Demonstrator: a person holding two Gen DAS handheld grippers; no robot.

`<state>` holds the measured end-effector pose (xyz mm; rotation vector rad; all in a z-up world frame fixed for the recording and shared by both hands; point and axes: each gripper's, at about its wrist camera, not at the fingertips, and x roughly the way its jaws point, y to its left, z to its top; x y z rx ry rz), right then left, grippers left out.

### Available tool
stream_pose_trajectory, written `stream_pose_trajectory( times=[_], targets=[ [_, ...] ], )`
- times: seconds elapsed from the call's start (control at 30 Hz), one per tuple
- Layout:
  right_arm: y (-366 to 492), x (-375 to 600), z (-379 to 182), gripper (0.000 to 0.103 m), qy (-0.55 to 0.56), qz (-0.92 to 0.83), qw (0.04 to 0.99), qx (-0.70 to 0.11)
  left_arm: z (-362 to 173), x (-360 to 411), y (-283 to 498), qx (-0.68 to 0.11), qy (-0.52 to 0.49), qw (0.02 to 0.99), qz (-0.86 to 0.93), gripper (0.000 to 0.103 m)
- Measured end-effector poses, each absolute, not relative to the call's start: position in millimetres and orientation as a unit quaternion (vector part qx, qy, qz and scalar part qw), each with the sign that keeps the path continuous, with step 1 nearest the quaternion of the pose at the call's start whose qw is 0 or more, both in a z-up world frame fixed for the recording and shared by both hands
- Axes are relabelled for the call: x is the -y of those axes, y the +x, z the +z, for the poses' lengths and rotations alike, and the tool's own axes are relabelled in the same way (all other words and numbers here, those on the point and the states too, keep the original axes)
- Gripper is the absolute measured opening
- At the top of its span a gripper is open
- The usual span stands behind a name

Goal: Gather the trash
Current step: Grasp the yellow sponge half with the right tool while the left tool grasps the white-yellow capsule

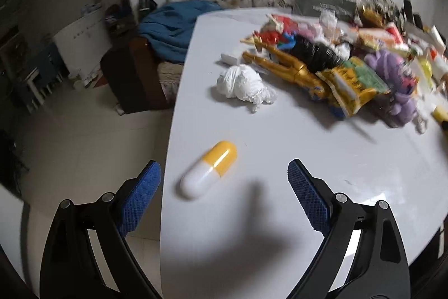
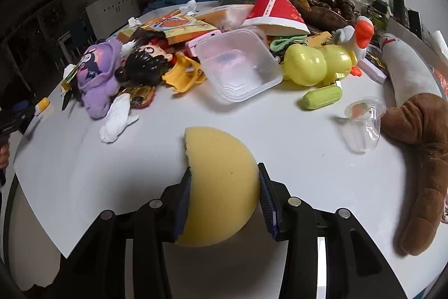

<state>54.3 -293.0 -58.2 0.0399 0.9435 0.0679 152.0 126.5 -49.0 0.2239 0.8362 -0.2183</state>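
Yellow sponge (image 2: 221, 187) squeezed tight in the right gripper (image 2: 224, 195) over the white table (image 2: 308, 173), left gripper (image 1: 224, 187) wide open holding nothing, yellow and white capsule (image 1: 208, 168) between its fingers, crumpled tissue (image 1: 243, 83) farther ahead.

I saw the capsule (image 1: 208, 169) lying on the counter (image 1: 280, 147) between the fingers of my left claw (image 1: 224, 178), with the crumpled tissue (image 1: 243, 84) behind it. The sponge (image 2: 221, 187) sat in my right claw (image 2: 224, 181), and the container (image 2: 238, 69) lay behind it.
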Motion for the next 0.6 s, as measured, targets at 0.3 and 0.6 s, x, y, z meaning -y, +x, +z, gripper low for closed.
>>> stream_pose_trajectory(
  times=[0.3, 0.6],
  targets=[
    [53, 290, -57, 0.044, 0.031, 0.041, 0.889, -0.456, -58, -115, 142, -0.434, 0.084, 0.884, -0.154, 0.018],
    [46, 290, -57, 0.044, 0.028, 0.05, 0.891, -0.451, -58, -78, 119, -0.413, 0.11, 0.897, -0.116, 0.054]
  ],
)
